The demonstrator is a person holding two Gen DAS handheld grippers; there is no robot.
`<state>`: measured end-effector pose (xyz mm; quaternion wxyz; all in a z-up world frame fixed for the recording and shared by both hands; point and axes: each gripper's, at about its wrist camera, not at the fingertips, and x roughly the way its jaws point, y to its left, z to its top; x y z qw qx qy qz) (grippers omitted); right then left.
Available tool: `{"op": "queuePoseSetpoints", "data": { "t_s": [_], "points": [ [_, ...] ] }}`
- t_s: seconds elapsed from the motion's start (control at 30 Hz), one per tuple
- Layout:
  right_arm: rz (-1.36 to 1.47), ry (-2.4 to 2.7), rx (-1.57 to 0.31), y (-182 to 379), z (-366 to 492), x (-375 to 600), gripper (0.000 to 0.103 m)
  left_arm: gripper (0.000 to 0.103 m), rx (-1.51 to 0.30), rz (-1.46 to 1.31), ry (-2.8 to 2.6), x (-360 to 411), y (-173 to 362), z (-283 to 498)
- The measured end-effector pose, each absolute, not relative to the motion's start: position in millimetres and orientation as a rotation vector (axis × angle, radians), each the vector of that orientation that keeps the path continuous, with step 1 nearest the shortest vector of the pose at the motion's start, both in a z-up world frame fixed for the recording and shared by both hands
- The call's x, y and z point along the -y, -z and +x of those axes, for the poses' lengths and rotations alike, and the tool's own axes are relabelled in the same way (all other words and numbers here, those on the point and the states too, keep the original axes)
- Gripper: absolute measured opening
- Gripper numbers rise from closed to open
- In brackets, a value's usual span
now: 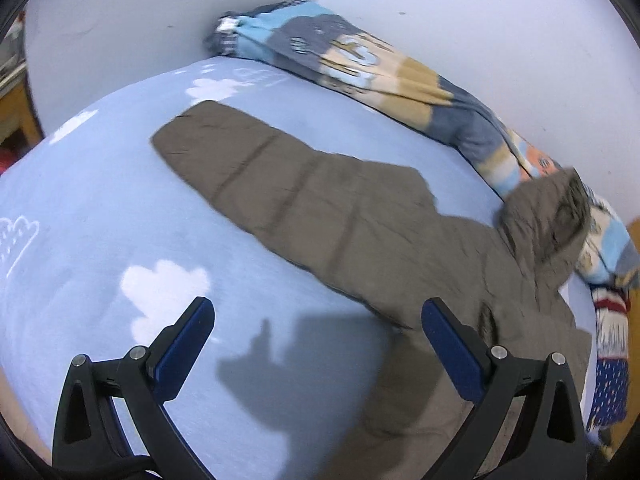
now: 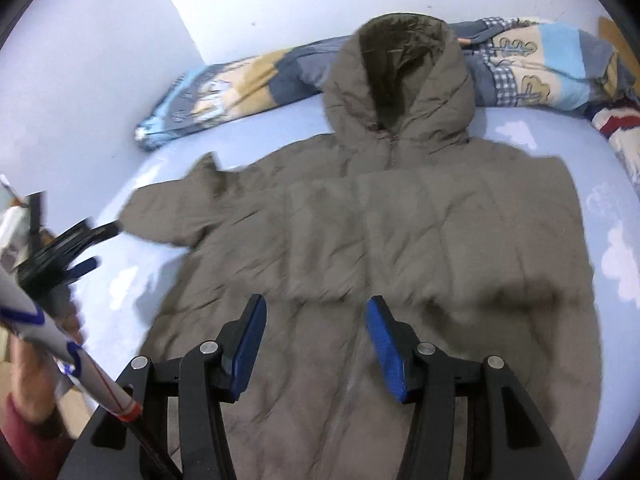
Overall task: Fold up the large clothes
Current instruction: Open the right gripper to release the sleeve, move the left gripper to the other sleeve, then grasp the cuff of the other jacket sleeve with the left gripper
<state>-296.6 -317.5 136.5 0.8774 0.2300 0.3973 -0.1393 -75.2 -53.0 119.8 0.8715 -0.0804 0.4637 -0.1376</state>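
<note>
Left wrist view: the left gripper (image 1: 318, 320) hangs over a pale blue bedsheet (image 1: 80, 208) printed with white clouds, its jaws spread wide and holding nothing; its shadow falls on the sheet beneath. A taupe quilted hooded jacket (image 1: 360, 216) lies across the bed, one sleeve (image 1: 232, 148) stretched flat toward the far wall, the hood (image 1: 548, 216) bunched against a patchwork quilt (image 1: 360, 56) rolled along the wall. The right fingertip sits over the jacket's edge, the left over bare sheet. Right wrist view: the right gripper (image 2: 316, 308) hovers above the jacket's lower front, jaws parted and empty, roughly astride the centre zip (image 2: 360, 344). The jacket (image 2: 420, 220) lies face up, hood (image 2: 400, 72) at the far end, one sleeve (image 2: 180, 204) angled out toward the left gripper (image 2: 86, 246), seen blurred near the cuff. The other sleeve is not clearly visible. Handling, as a judgement — padded, soft and bulky rather than heavy, the shell likely somewhat slick, so thin pinches may slip. Best holds appear to be the cuff and the hem or shoulder seam, where layers are firmer.
</note>
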Motion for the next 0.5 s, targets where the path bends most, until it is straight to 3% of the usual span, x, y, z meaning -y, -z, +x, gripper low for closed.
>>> {"op": "queuePoseSetpoints", "data": {
  "t_s": [0.2, 0.5],
  "points": [
    [0.416, 0.204, -0.868, -125.2, -314.2, 280.5, 0.057, 0.103, -0.976, -0.211, 0.278, 18.6, -111.2, -49.2],
    [0.415, 0.223, -0.864, -118.7, -321.9, 299.5, 0.057, 0.101, -0.961, -0.447, 0.332, -42.9, -108.2, 20.2]
  ]
}}
